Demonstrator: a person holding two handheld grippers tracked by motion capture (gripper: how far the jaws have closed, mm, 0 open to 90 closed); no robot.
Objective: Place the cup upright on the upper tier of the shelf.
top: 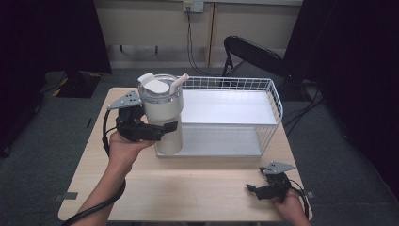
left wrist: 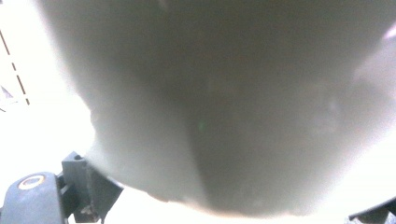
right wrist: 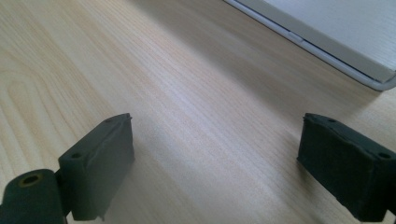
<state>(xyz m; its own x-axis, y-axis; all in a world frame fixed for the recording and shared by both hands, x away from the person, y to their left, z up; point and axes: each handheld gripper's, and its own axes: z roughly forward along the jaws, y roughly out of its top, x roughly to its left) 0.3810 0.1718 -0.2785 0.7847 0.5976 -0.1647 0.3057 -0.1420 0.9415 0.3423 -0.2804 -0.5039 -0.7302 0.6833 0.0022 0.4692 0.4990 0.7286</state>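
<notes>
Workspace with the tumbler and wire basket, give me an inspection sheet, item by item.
Surface: light wood table, bare in front of the basket.
Job's things: white lidded tumbler with a straw, upright at the left front corner of the white wire basket; whether it is lifted or resting cannot be told.
Clutter: nothing seen.
Grippers: left claw shut on the tumbler's body; right claw open, low over the table near the front right edge.
Cables: black cable trailing along the left forearm; a cable hangs from the wall socket.
Surroundings: folding chair behind the table, grey floor, dark curtains either side.
</notes>
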